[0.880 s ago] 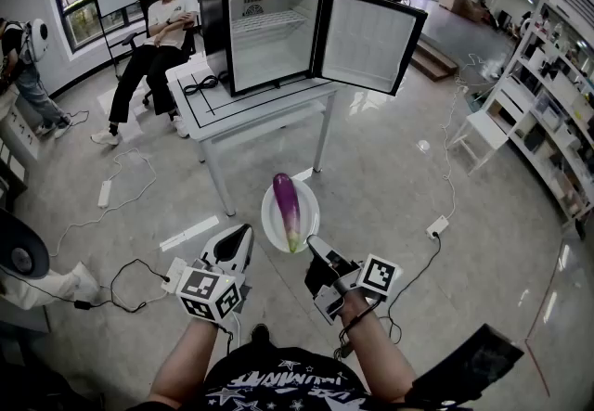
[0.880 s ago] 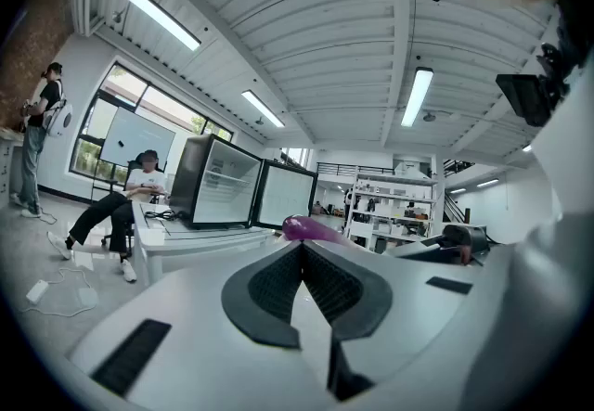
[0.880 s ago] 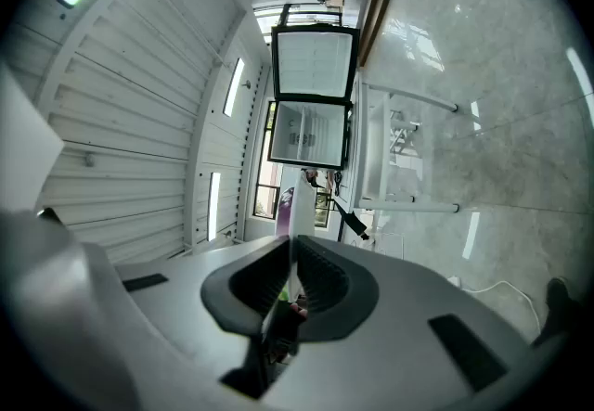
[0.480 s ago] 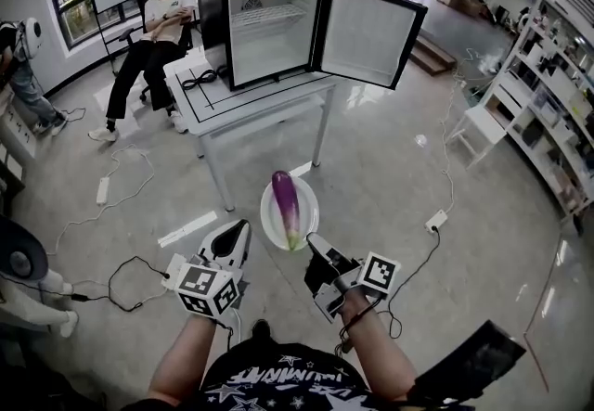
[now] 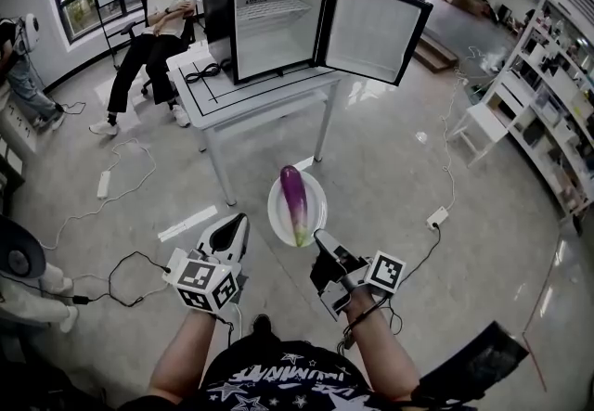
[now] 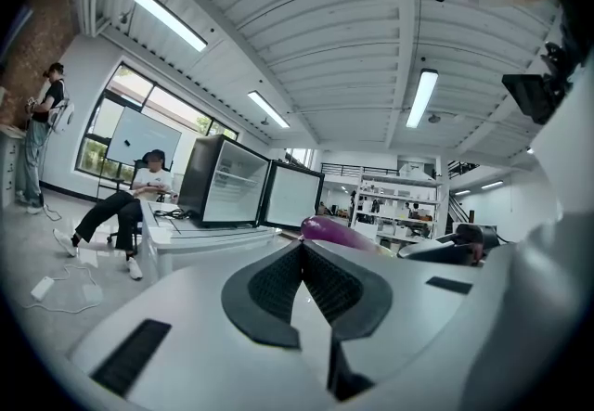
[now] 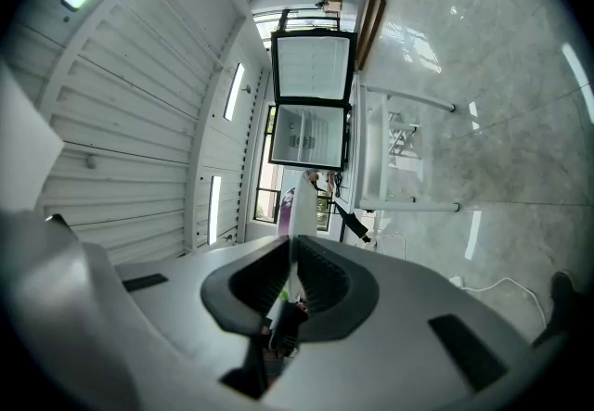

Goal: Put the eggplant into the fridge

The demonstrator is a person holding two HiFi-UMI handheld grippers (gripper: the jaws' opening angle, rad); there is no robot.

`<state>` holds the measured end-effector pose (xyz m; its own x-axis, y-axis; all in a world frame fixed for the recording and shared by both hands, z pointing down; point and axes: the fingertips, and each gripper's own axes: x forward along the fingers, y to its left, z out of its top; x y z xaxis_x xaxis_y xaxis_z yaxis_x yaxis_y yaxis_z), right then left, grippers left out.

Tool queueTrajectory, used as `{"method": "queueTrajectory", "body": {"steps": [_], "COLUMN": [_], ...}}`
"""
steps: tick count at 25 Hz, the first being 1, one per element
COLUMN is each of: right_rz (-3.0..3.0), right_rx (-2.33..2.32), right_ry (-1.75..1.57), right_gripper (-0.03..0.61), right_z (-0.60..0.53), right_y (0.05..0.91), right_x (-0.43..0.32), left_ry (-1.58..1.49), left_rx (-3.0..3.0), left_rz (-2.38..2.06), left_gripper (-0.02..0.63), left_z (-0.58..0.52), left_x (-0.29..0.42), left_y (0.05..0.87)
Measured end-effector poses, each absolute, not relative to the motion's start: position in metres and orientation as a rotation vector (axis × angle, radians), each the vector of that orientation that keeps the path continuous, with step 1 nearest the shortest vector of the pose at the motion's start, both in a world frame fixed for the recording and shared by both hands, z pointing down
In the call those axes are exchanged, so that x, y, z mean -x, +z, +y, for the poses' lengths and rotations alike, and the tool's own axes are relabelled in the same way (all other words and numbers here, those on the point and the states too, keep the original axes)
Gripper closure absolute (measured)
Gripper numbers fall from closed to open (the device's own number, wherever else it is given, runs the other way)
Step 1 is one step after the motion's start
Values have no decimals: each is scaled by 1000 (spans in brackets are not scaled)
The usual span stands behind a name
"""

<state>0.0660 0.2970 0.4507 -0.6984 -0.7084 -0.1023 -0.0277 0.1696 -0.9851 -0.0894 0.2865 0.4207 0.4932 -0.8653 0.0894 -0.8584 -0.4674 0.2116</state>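
**The plate is to be kept flat on the way to the fridge**

The eggplant [image 5: 295, 203] is lying on a white plate [image 5: 277, 217]. It is held out in front of the fridge [image 5: 269, 15], lower than it and above the floor [image 5: 483, 214]. The plate is gripped at the rim farthest from the fridge by the right hand-held gripper [image 5: 320, 238]. Its jaws are clamped on the thin edge. The left hand-held gripper [image 5: 238, 224] is squeezed shut with nothing in it. It is held just beside the plate, also in front of the fridge.

The fridge stands on a white surface [image 5: 223, 98]. Its door [image 5: 373, 27] is swung wide open, so nothing needs to be opened first. A wire shelf [image 5: 271, 10] can be seen inside, and there looks to be room under it.

The plate is held by one edge only, and the eggplant is long and round, so it could roll off. The plate should be kept level and lifted slowly up to the fridge's opening. It should be carried straight at the opening, well away from the edge of the open door. The far rim should not be allowed to dip. The empty left hand-held gripper could be placed under the plate to steady it. The plate should be slid in gently, so that the eggplant is not knocked against the fridge wall.
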Motion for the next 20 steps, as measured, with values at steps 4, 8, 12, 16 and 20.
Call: {"method": "queueTrajectory", "body": {"steps": [4,8,12,16,20], "right_rz": [1887,1867,1848,1834,1823], "right_rx": [689,691,709,719,730], "right_ry": [-1561,-1554,-1548,-1539,-1528], "right_gripper": [557,557,557,557,557], "right_z": [299,298,292,280,275], "right_y": [450,450,454,455,457], "right_x": [-65,-65,-63,-56,-54], "left_ry": [-39,-36,-39,-42,-46], "left_rx": [-2512,-2518,-2528,-2532,-2538], "left_rz": [-1461,-1445,-1425,-1407,-1389], "left_gripper": [604,604,604,604,604], "left_z": [287,285,277,262,255], "left_x": [90,89,93,101,105], "left_y": [424,427,429,430,432]}}
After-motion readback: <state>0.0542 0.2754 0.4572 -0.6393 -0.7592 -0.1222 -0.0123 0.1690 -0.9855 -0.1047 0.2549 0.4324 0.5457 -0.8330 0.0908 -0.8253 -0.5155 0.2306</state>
